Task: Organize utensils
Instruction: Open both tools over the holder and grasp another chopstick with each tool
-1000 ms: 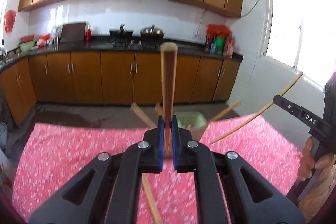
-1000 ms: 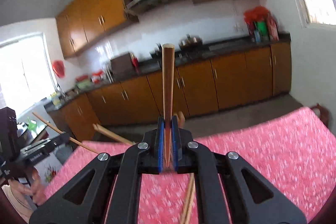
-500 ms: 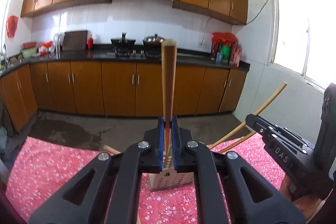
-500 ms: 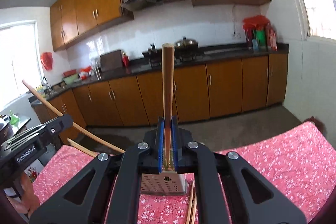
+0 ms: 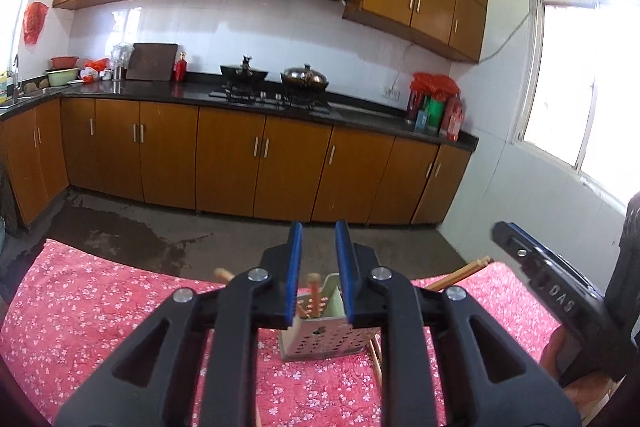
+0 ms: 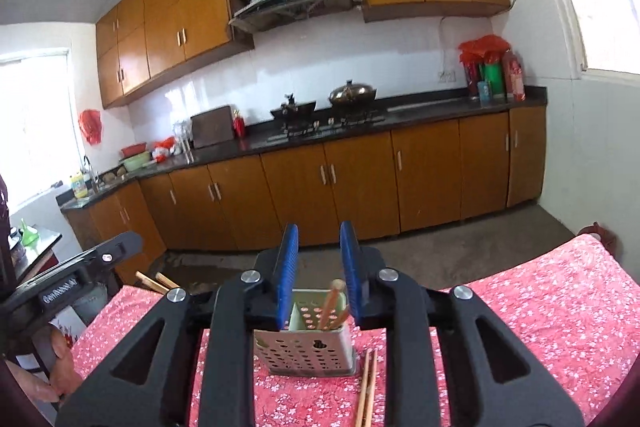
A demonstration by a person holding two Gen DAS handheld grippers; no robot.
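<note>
A perforated metal utensil holder (image 5: pixel 324 341) (image 6: pixel 306 349) stands on the red floral tablecloth (image 5: pixel 80 323) (image 6: pixel 560 311). Wooden chopsticks (image 5: pixel 313 293) (image 6: pixel 332 303) stand inside it. My left gripper (image 5: pixel 319 275) is open and empty just above the holder. My right gripper (image 6: pixel 319 275) is open and empty above the holder too. Two more chopsticks (image 6: pixel 367 387) lie on the cloth beside the holder. More chopsticks (image 5: pixel 460 273) (image 6: pixel 154 283) lie at the table's far edge.
The other gripper shows at the right edge of the left wrist view (image 5: pixel 556 299) and at the left edge of the right wrist view (image 6: pixel 60 291). Wooden kitchen cabinets (image 5: pixel 260 163) and a stove counter stand beyond the table.
Both grippers were shut on an upright chopstick each. Both have opened, and the chopsticks now stand in the holder.
</note>
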